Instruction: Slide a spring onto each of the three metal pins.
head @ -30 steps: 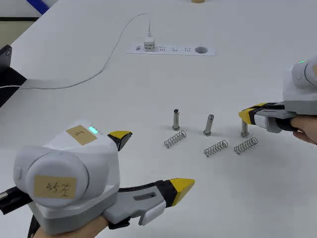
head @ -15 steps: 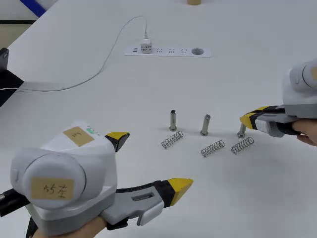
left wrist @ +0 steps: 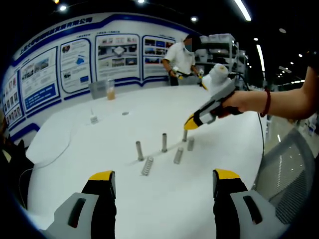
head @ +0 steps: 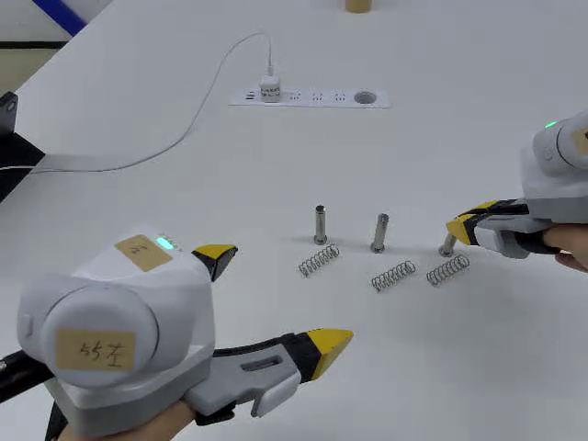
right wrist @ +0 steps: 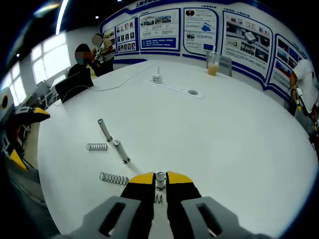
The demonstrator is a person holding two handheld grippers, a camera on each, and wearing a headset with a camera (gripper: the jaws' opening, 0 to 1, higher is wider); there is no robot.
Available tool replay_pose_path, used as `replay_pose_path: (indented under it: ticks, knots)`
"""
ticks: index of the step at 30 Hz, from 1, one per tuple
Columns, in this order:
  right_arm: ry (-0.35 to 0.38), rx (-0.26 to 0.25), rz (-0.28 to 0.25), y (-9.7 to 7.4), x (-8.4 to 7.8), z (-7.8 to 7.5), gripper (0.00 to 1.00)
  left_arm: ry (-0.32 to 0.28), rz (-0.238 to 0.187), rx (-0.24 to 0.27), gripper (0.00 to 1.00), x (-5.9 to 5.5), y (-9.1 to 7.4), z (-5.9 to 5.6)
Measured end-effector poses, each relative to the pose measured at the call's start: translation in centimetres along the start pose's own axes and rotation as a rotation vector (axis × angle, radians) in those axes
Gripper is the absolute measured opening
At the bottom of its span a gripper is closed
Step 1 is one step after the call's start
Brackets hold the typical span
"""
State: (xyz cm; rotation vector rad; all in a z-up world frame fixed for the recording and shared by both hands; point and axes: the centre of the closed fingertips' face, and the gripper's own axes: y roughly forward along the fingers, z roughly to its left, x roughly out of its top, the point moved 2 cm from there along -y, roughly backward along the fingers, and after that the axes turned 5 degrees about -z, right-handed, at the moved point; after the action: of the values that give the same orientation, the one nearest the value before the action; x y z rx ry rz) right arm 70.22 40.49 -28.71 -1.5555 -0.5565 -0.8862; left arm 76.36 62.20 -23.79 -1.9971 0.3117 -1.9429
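Right claw (right wrist: 160,179) grips rightmost pin (head: 446,246) (left claw (left wrist: 164,175) spread wide)

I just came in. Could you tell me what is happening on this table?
A person works at a white table with a gripper in each hand. The right gripper is shut on the rightmost pin. The left gripper hangs open nearer the person, holding nothing. The middle pin and the left pin stand bare. The three springs lie on the table in front of the pins, none fitted yet.
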Motion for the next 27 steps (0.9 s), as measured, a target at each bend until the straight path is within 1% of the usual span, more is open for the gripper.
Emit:
replay_pose_path:
  ticks: [6,9,15,18,19,21,24,27]
  knots:
    - [0.001,-0.003,0.002,-0.1,-0.1,0.0,0.09,0.006,0.007,0.007,0.81,-0.1,-0.1,0.2]
    - [0.006,-0.007,-0.004,-0.3,0.1,-0.1,0.10,0.005,0.008,0.007,0.81,-0.1,-0.1,0.2]
    - [-0.001,-0.006,-0.028,-1.3,0.5,-0.1,0.15,0.019,0.010,0.008,0.80,-0.1,-0.1,0.3]
    - [0.024,0.017,-0.074,-1.8,1.1,0.2,0.19,0.021,0.004,0.007,0.78,0.0,0.0,0.5]
    - [0.028,0.016,-0.084,-2.0,1.2,0.2,0.21,0.018,-0.002,0.006,0.79,0.0,0.1,0.6]
    - [0.007,0.020,-0.103,-2.3,1.5,0.4,0.24,0.013,-0.009,0.010,0.78,0.2,0.1,0.8]
    - [0.003,0.030,-0.121,-2.7,1.8,0.7,0.29,0.020,-0.005,0.018,0.78,0.2,0.2,1.2]
    - [0.008,0.048,-0.149,-3.1,2.1,1.1,0.33,0.029,0.008,0.021,0.78,0.0,0.3,1.5]
